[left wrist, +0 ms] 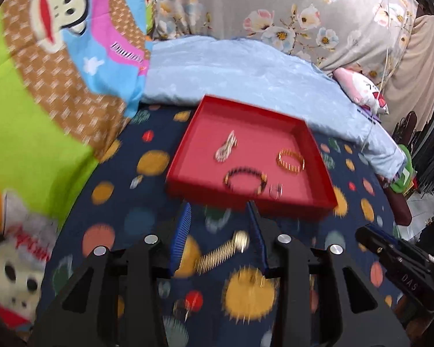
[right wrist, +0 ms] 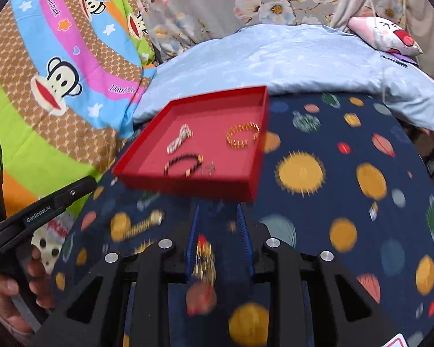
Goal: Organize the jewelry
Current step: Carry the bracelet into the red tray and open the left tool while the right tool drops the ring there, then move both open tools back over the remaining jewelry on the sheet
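Here, nearest to us, the left hand-held gripper stands with its blue-padded jaws apart, gripping nothing. Between its fingers, close to the base, a gold spring-like bracelet lies on the dark planet-print bedspread; motion blur keeps us from telling whether either pad touches it. In the right wrist view that same bracelet sits to the left of the right hand-held gripper, whose jaws are also parted. Between the right fingers, near their base, we see a small gold and red piece, too blurred to name, and we cannot tell whether it is on the bedspread or touching a pad.

Just beyond both sets of fingertips lies the red tray on the bedspread. Inside it, closest to us, a dark beaded bracelet lies with a small clear ring just beside it on the right. Farther in, a gold ribbed bangle sits to the right and a silver twisted chain to the left.

Behind the tray we see a pale blue blanket, a cartoon monkey quilt to the left, and floral fabric at the back.
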Demonstrator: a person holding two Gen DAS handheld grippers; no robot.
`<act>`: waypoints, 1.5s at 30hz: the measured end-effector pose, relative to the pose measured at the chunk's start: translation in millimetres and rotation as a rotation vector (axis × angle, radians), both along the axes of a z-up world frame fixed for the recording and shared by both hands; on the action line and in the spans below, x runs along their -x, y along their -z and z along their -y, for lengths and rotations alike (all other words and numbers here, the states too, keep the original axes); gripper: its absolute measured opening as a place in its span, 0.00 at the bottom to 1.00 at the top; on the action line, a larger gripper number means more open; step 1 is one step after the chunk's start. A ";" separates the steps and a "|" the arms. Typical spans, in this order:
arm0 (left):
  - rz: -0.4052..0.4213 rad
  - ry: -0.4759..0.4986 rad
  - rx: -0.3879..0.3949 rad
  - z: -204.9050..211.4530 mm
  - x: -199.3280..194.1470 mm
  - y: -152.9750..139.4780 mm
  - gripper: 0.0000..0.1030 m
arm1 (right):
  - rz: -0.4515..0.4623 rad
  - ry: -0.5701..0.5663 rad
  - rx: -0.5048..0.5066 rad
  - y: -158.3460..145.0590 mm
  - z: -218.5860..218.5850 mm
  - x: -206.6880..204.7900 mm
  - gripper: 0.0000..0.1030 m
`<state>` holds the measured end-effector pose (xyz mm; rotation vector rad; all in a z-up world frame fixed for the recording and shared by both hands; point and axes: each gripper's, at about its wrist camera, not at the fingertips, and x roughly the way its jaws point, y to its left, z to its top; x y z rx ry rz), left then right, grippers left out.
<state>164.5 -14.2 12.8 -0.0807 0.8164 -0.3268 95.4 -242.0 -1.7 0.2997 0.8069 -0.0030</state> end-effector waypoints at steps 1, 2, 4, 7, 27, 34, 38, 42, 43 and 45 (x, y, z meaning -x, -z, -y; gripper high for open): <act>-0.010 -0.006 -0.001 -2.5 7.5 3.3 0.36 | -0.003 0.002 0.003 1.1 -0.7 7.7 0.25; -0.020 -0.012 -0.002 -5.0 14.6 6.8 0.36 | -0.010 0.004 0.008 3.2 -2.6 19.3 0.25; -0.043 -0.020 0.002 -12.1 30.3 15.6 0.37 | -0.027 0.006 0.003 7.6 -4.8 34.3 0.25; -0.069 -0.038 0.002 -22.1 53.2 28.9 0.37 | -0.044 0.003 0.001 13.3 -9.3 51.3 0.25; -0.112 -0.066 0.011 -39.6 69.1 67.9 0.39 | -0.121 -0.058 -0.007 38.8 -43.5 82.4 0.25; -0.121 -0.048 -0.003 -22.1 48.8 80.9 0.32 | -0.122 -0.049 -0.004 38.2 -43.6 79.8 0.28; -0.110 -0.048 -0.028 -17.4 46.2 82.9 0.15 | -0.129 -0.046 -0.007 40.2 -42.7 77.9 0.29; -0.110 -0.035 -0.020 -17.1 47.5 82.6 0.16 | -0.140 -0.045 -0.023 44.1 -41.5 76.0 0.29; -0.110 -0.032 -0.016 -17.1 48.5 82.1 0.16 | -0.141 -0.045 -0.025 44.4 -41.5 76.0 0.29; -0.113 -0.026 0.002 -18.1 50.3 80.3 0.15 | -0.142 -0.046 -0.022 44.7 -41.7 75.1 0.29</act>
